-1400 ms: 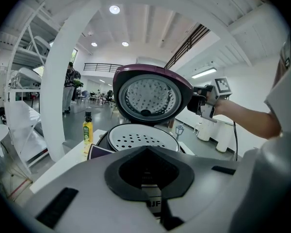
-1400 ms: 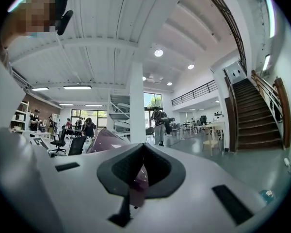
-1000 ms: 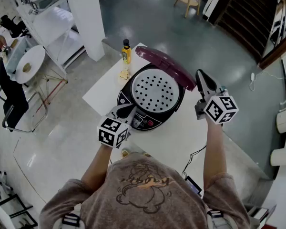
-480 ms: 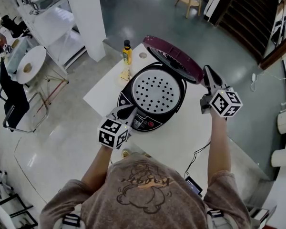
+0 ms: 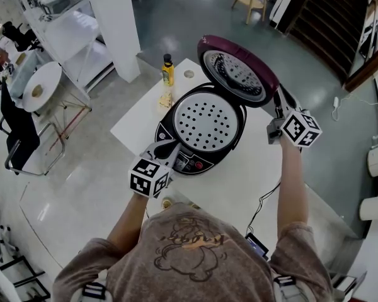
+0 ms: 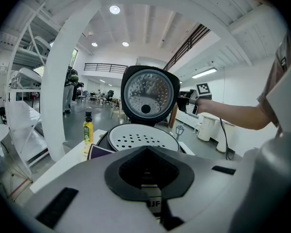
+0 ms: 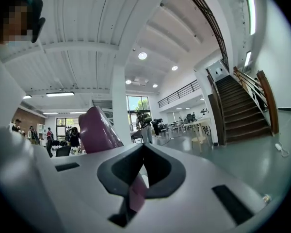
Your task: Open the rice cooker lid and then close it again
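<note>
1. Rice cooker [image 5: 190,161] sits mid-frame in the head view on a white table [image 5: 252,175]. The maroon lid [image 5: 236,74] stands fully raised at upper right, its inner face turned toward the person. The perforated steam tray [image 5: 205,121] lies exposed in the body.
2. Judgement: the opening half looks done, and the step in hand is bringing the lid back down.
3. Right gripper [image 5: 280,97]: jaws together, nothing clamped. It is just beside the lid's right edge; whether it touches, I cannot tell.
4. Left gripper [image 5: 169,146]: jaws together, holding nothing, tip at the cooker's lower-left front by the control panel.
5. To close well, set the closed right tips against the lid's outer shell near its top and push toward the lower left of the frame, following the hinge arc rather than pressing straight down.
6. Keep the left tip braced low on the front so the body does not skid, but well clear of the rim where the lid lands.
7. Slow down near the bottom, then press firmly over the front latch until it seats.
8. Bottle [image 5: 167,69], left of the cooker, is well clear of the swing.
</note>
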Tool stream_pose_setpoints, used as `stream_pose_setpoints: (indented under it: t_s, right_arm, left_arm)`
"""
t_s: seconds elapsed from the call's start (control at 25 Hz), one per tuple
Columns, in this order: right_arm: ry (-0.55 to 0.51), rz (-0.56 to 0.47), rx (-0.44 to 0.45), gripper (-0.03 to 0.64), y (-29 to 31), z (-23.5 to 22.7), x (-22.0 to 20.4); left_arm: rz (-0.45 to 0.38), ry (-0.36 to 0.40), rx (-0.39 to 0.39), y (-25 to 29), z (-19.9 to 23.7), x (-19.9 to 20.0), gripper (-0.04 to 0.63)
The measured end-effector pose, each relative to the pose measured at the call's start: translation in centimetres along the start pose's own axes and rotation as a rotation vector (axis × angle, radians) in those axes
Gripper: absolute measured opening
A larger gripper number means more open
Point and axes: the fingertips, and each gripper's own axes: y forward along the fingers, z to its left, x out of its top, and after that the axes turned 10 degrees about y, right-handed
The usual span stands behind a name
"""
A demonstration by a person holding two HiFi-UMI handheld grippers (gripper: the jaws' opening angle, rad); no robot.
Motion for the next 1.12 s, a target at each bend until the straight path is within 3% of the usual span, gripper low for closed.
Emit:
stream_pose_setpoints:
  t_s: [0.68,1.12]
  right_arm:
    - [0.031,0.018,-0.045,0.005,0.8,-2.4,-0.5]
    - [0.024,-0.025,-0.059,0.003,-2.2,-3.3,1.0]
  left_arm:
    - [-0.001,0.005,0.007,0.0,0.0,0.1,0.020]
    - [0.001,0.009,0.005,0.0,0.0,0.0,0.020]
